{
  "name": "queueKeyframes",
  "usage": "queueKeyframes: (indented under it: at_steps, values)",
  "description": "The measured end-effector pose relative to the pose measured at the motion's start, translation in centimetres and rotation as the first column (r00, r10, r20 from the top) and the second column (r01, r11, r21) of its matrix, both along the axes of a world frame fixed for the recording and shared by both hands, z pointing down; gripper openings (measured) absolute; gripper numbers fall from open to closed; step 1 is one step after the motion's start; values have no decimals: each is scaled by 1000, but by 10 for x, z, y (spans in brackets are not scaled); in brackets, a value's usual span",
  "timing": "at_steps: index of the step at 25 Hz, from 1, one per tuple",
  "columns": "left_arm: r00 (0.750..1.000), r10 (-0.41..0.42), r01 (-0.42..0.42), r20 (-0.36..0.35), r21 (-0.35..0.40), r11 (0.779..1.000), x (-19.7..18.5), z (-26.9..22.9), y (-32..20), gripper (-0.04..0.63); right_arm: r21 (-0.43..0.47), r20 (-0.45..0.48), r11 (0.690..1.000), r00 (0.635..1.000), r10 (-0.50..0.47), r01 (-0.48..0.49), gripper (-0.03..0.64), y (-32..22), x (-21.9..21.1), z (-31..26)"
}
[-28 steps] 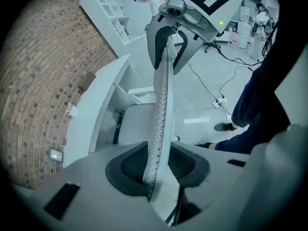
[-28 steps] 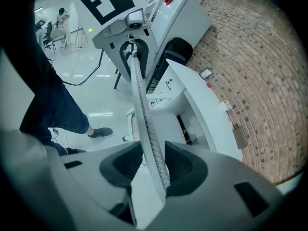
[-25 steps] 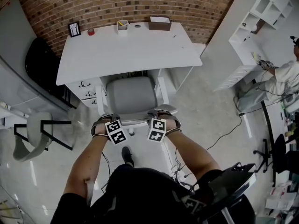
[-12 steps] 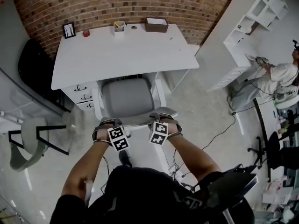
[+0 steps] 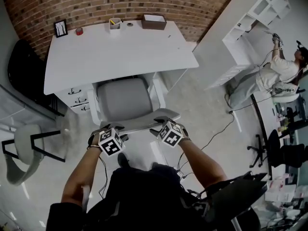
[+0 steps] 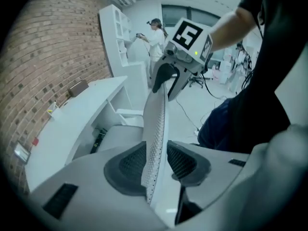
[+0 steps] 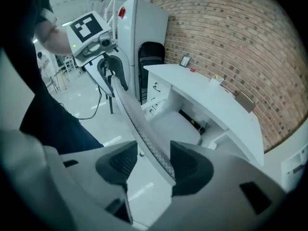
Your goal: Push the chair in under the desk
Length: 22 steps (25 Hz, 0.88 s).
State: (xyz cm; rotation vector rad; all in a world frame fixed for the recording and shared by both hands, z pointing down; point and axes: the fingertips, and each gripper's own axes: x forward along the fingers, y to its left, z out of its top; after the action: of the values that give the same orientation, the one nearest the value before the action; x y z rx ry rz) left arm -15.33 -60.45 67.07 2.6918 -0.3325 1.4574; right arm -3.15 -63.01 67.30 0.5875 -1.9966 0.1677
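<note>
The grey-seated chair point(image 5: 122, 99) stands with its seat partly under the white desk point(image 5: 120, 47), and its backrest point(image 5: 139, 122) faces me. My left gripper point(image 5: 111, 129) sits on the backrest's top edge at the left. In the left gripper view the perforated backrest point(image 6: 155, 124) fills the gap of the left gripper point(image 6: 156, 162) and touches both pads, while the jaws are opening. My right gripper point(image 5: 163, 124) is at the right end of that edge. Its jaws are opening too: the backrest point(image 7: 139, 124) lies against one pad of the right gripper point(image 7: 154, 162), with a gap at the other.
Drawers point(image 5: 72, 93) sit under the desk's left side. A frame point(image 5: 60, 28), a cup point(image 5: 114, 23) and a brown box point(image 5: 154, 21) line the desk's back edge by the brick wall. A stool point(image 5: 24, 148) stands at left. To the right are a white shelf unit point(image 5: 255, 18), a person point(image 5: 274, 76) and a floor cable point(image 5: 211, 134).
Both grippers have moved a little apart along the backrest's top edge, and their marker cubes have tilted. The chair stays partly under the desk. The person at right has raised an arm.
</note>
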Motion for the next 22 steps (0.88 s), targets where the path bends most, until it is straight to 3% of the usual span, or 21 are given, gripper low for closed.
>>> queueKeyframes:
  at_steps: [3,5,6,9,12,15,16,19,22]
  values:
    - [991,-89,85,-104,-43,995,0,-17,-1,143,-34,57,999,998,40,-38,219,3,7,-8]
    - [959,-206,201,-194,-47,978,-4,-35,-12,141,-49,116,996,991,73,-68,219,3,10,-18]
    - [928,-277,274,-248,-45,961,-7,-47,-20,140,-52,150,995,984,95,-89,213,1,13,-25]
    - [804,-441,467,-400,-35,884,-11,-84,-38,121,-48,267,985,948,175,-169,166,-10,30,-53]
    - [692,-501,574,-520,-26,819,-9,-119,-39,83,5,390,963,887,246,-269,136,-30,45,-93]
    - [569,-556,679,-606,-35,733,-10,-150,-39,49,102,483,945,845,227,-312,110,-48,53,-140]
    - [540,-567,703,-622,-37,710,-8,-160,-39,29,129,512,937,831,216,-323,104,-53,57,-154]
    - [470,-572,739,-673,-54,671,4,-191,-35,9,185,589,911,783,198,-370,67,-57,69,-187]
    - [427,-559,781,-711,-21,624,7,-217,-31,8,240,635,886,755,167,-398,40,-56,73,-212]
